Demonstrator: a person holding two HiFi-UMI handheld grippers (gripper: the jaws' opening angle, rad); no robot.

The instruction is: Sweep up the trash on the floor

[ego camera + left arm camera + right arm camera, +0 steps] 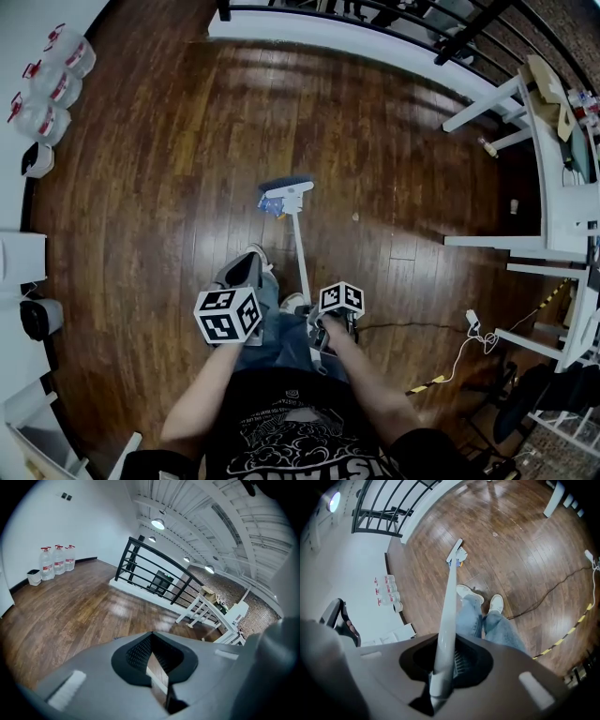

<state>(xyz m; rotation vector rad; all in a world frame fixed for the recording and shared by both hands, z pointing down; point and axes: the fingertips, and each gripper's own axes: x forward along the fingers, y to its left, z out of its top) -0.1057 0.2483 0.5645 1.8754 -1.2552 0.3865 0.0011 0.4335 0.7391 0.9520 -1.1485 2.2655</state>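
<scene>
The right gripper (pixel 440 670) is clamped on the white handle of the broom (pixel 301 248), whose head (pixel 287 191) rests on the wooden floor (pixel 169 169) ahead of the person's shoes. A blue-and-white scrap of trash (pixel 270 205) lies touching the head's left end. The left gripper (pixel 157 667) holds nothing, its jaws a narrow slit apart.

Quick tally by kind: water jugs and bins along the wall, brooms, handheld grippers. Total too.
Clear plastic water jugs with red caps: 3
Small white bin: 1
White long-handled broom: 1
Two-jaw grippers, left gripper empty and right gripper on the broom handle: 2
Total: 7
</scene>
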